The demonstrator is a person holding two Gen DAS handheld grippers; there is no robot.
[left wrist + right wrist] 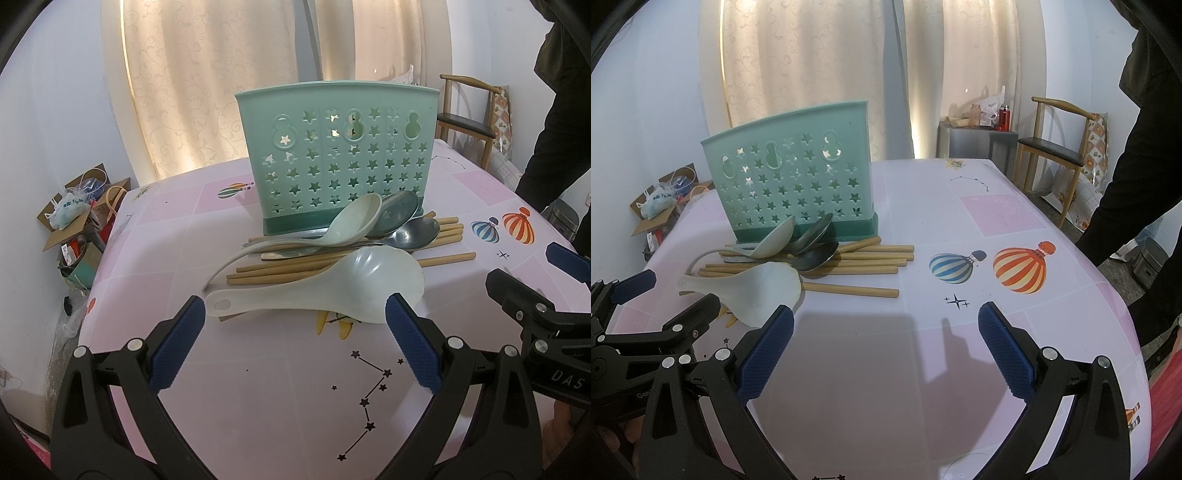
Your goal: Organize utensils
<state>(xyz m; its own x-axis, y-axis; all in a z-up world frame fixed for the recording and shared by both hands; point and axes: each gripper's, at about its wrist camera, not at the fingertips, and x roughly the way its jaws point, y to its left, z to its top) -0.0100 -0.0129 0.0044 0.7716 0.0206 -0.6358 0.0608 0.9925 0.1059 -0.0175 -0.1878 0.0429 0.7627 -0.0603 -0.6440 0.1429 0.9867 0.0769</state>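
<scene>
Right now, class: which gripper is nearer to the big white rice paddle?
Left. The left gripper is open just in front of the white rice paddle, almost straddling it. The right gripper is open over bare tablecloth, off to the paddle's right.

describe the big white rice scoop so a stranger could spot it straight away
Find the green holder on the pink table; utensils lie heaped before it. The rice scoop lies nearest the open left gripper: broadest, translucent white, with a hole in its handle.
</scene>
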